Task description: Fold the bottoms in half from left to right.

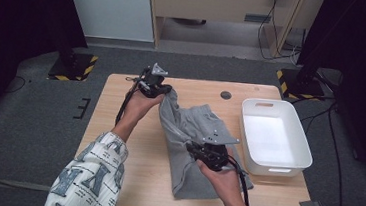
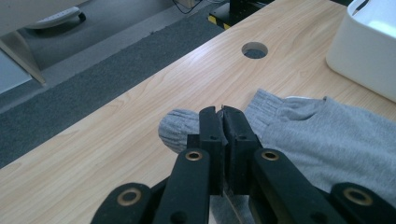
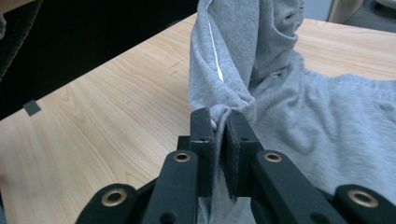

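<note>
The left claw (image 2: 222,112) is pressed together on a ribbed edge of the grey garment (image 1: 193,134), holding that end up near the far left part of the desk (image 1: 117,142). The right claw (image 3: 219,116) pinches a bunched fold of the same cloth, closer to the person's side. Between the two claws the garment hangs in a raised ridge, while the rest lies crumpled on the desk's middle. Just beside it, to the right, stands a white bin (image 1: 296,165).
</note>
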`<action>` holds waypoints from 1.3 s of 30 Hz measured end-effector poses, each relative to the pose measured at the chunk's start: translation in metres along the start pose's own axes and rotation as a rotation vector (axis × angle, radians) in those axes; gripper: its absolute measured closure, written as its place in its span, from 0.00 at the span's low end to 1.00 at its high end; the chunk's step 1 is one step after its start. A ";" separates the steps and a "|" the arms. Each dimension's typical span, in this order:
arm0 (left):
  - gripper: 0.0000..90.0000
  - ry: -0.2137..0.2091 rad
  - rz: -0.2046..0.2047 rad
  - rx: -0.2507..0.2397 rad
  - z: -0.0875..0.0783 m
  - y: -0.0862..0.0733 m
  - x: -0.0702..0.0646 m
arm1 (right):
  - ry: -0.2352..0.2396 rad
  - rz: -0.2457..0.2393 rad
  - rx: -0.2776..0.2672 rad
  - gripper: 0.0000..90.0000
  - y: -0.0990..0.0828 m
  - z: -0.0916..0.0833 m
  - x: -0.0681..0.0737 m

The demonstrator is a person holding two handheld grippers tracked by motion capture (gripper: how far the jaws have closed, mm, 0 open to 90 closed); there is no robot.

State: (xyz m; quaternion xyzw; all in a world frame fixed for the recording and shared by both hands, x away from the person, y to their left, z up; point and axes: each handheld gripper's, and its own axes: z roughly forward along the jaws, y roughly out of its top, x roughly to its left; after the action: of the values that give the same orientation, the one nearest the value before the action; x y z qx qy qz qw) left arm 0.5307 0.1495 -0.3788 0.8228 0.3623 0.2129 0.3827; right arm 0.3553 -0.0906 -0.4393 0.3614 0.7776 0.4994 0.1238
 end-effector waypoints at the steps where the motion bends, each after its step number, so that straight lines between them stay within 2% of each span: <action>1: 0.97 -0.002 0.000 0.001 0.001 0.001 -0.001 | -0.006 -0.003 -0.002 0.93 0.000 -0.002 -0.001; 8: 0.97 -0.008 0.003 0.006 0.006 0.004 -0.008 | -0.013 0.021 -0.011 0.92 -0.004 -0.017 -0.011; 17: 0.97 -0.017 0.013 0.013 0.009 0.007 -0.014 | -0.003 0.043 0.012 0.92 -0.013 -0.010 -0.014; 20: 0.97 -0.017 0.015 0.015 0.009 0.007 -0.014 | -0.018 -0.004 0.030 0.94 -0.012 -0.008 -0.009; 22: 0.97 -0.013 0.012 0.015 0.008 0.007 -0.013 | -0.011 0.000 0.027 0.94 -0.011 -0.009 -0.007; 31: 0.97 -0.016 -0.005 0.000 0.011 0.012 -0.014 | -0.048 -0.017 -0.002 0.94 -0.012 -0.036 -0.010; 39: 0.97 -0.035 -0.015 -0.025 0.023 0.023 -0.025 | -0.054 -0.045 -0.043 0.94 -0.010 -0.064 -0.007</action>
State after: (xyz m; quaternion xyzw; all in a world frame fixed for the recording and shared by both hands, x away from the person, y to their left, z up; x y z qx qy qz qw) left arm 0.5393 0.1091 -0.3766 0.8187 0.3591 0.1999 0.4011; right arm 0.3206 -0.1424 -0.4187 0.3544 0.7712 0.5029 0.1639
